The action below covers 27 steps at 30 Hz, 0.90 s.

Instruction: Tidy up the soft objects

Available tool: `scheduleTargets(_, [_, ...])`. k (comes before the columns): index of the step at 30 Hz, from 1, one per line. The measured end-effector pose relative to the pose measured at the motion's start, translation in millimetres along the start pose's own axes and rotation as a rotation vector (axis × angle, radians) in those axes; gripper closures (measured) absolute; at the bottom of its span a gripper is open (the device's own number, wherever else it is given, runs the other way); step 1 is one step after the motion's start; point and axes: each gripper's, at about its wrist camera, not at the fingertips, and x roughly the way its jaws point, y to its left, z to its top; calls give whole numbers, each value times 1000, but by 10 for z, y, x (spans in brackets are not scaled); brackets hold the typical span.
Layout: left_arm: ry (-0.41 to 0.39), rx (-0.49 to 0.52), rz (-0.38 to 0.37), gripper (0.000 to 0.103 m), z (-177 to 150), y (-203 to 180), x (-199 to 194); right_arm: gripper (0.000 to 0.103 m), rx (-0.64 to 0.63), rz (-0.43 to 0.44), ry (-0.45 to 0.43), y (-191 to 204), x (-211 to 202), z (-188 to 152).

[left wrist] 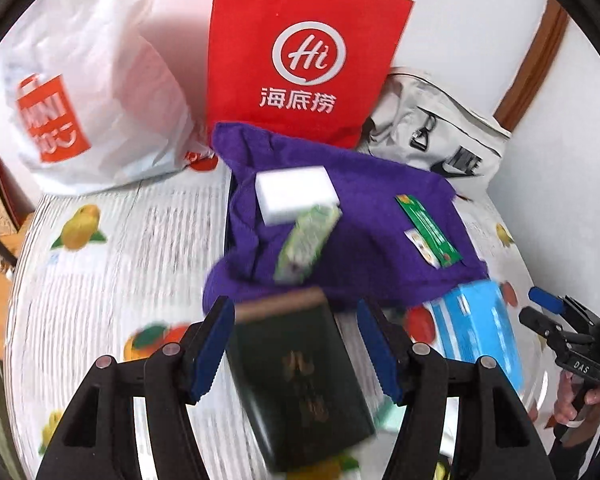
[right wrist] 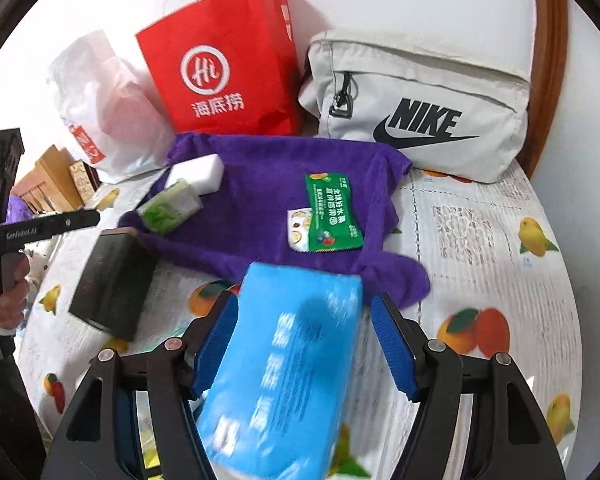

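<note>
A purple towel point(left wrist: 360, 220) point(right wrist: 260, 184) lies spread on the table. On it rest a white sponge point(left wrist: 296, 190) point(right wrist: 198, 170), a green-and-white tissue packet point(left wrist: 306, 240) point(right wrist: 170, 208) and a green sachet point(left wrist: 428, 230) point(right wrist: 332, 212). My left gripper point(left wrist: 294, 308) is open above a dark green box point(left wrist: 300, 376) point(right wrist: 112, 284) that lies on the table, with gaps at both pads. My right gripper point(right wrist: 305, 300) is open over a blue tissue pack point(right wrist: 284, 360) point(left wrist: 476, 328), which lies on the table and looks blurred.
A red paper bag point(left wrist: 300, 60) point(right wrist: 224, 72), a white plastic bag point(left wrist: 92, 100) point(right wrist: 100, 100) and a grey Nike bag point(right wrist: 420, 108) point(left wrist: 440, 136) stand against the wall behind the towel. A fruit-print cloth point(right wrist: 500, 260) covers the table. Wooden furniture point(right wrist: 52, 176) stands at the left.
</note>
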Motion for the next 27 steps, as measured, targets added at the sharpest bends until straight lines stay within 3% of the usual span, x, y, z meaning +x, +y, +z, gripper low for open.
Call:
scheduleTargets(12, [36, -21, -23, 41, -849, -135, -388, 34, -101, 102, -29, 484, -525, -667])
scheduleTargets(18, [67, -15, -78, 41, -1162, -295, -342, 34, -144, 104, -3, 652, -577, -1018])
scheduleTargets(21, [89, -2, -114, 31, -1250, -379, -236, 34, -131, 102, 7, 629, -599, -1167])
scheduleTargets(27, [126, -61, -152, 30, -1389, -384, 60, 34, -102, 78, 29, 514, -622, -1434])
